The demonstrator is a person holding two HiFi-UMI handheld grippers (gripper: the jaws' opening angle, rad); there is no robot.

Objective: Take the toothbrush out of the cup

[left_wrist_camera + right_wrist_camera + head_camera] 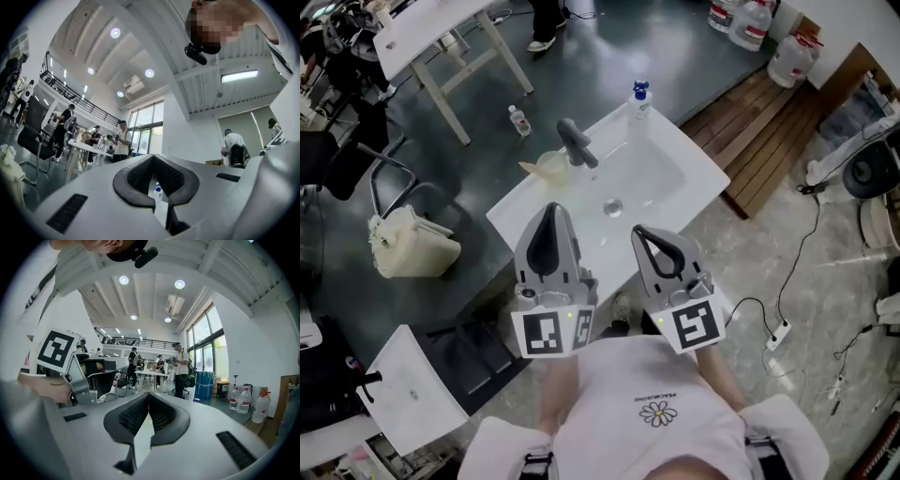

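A: Recording the left gripper (551, 210) as clenched, tips meeting, gripping nothing. Recording the right gripper (638, 231) as likewise clenched and empty.

B: Confirming. Placing both at the near edge of the white sink (694, 167), well apart from the cup (550, 166).

A: Judging the step in hand as approach only, with the reach for the cup not yet made.

B: Calling next for opening one gripper, advancing to the cup beside the faucet (575, 142), closing on the handle and lifting straight up.

A: Describing the task's thing: taking the pale sliver (529, 169) at the cup's left rim for the toothbrush, though too small for certainty. Noting the cup as translucent, standing upright on the sink's far-left corner.

B: Flagging it as probably light, so likely tipping under any sideways pull.
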